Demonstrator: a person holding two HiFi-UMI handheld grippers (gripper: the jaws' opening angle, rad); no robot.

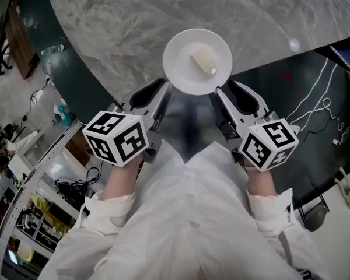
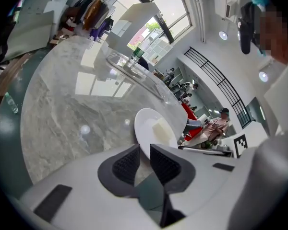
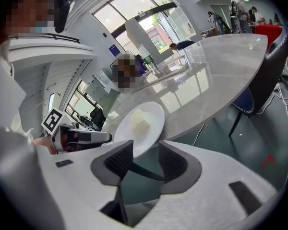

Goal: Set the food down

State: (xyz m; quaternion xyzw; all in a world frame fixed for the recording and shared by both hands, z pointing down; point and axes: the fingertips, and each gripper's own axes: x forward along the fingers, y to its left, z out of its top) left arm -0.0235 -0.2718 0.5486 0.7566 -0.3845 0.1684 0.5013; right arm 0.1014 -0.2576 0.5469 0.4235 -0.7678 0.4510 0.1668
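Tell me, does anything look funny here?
Yes: the white plate with the pale food block sits at the very edge of the marble table, its near rim poking past it, so it might tip.

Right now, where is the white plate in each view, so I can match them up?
Head view: white plate upper centre, at the marble table's near edge.
Left gripper view: plate lower centre, rim between the jaws.
Right gripper view: plate just left of centre, above the jaws.
Shared landmark: the pale food block on it.
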